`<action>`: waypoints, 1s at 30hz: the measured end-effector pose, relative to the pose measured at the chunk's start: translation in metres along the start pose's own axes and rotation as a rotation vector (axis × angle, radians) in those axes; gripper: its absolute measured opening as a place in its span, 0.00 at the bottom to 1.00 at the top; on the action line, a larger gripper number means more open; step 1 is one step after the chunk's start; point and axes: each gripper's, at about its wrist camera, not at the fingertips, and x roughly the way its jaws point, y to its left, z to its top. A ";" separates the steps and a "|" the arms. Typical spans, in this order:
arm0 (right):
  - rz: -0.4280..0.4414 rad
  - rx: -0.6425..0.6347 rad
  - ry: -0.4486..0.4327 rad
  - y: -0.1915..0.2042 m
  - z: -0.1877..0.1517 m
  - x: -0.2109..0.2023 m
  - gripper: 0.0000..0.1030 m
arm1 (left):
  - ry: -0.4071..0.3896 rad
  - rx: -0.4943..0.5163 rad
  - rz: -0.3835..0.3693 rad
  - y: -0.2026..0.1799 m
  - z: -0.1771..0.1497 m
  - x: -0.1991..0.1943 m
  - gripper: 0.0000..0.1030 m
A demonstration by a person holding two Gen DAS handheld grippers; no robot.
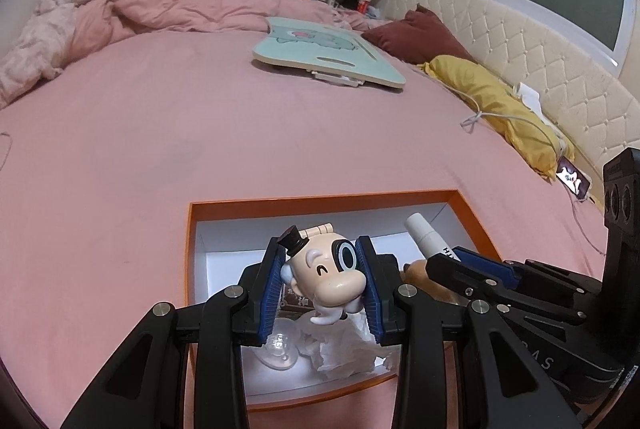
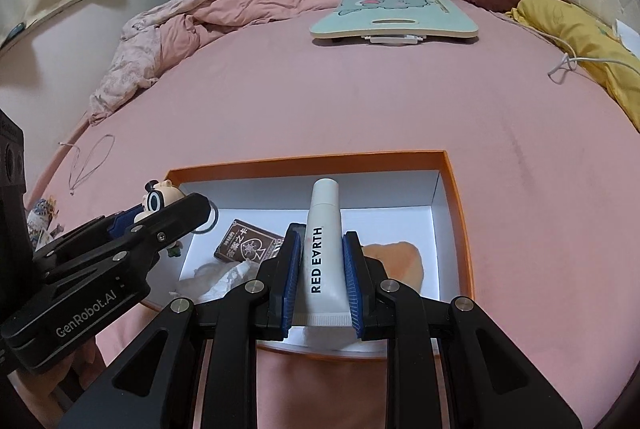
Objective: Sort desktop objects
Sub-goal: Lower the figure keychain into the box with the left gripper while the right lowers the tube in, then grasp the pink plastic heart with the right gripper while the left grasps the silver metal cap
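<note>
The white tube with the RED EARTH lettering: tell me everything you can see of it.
The white tube looks like soft plastic, with a round white cap at its far end, a flat crimped seam at the near end and dark RED EARTH lettering along its body. The right gripper has its jaws shut on the sides of the lower body. It hangs over the open orange box, cap pointing away from the camera.

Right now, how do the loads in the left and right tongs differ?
The left tongs clamp a cartoon figurine, lumpy, cream, top-hatted; the right tongs clamp a white tube, smooth, slim, printed RED EARTH. The figurine tilts sideways; the tube points straight ahead. Both hang over the orange box.
</note>
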 end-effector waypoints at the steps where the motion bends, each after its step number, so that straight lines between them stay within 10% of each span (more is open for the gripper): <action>1: -0.002 0.003 -0.001 0.000 0.000 0.000 0.22 | 0.000 0.002 0.002 0.000 0.000 0.001 0.33; 12: -0.012 0.012 -0.019 -0.002 0.000 -0.003 0.22 | 0.002 0.011 0.005 -0.001 -0.001 0.001 0.33; 18: 0.005 0.030 -0.042 -0.003 -0.001 -0.006 0.29 | -0.067 -0.037 0.034 0.004 0.000 -0.009 0.81; 30: -0.012 0.095 -0.144 -0.021 -0.003 -0.038 0.57 | -0.094 -0.074 0.040 0.008 -0.008 -0.026 0.83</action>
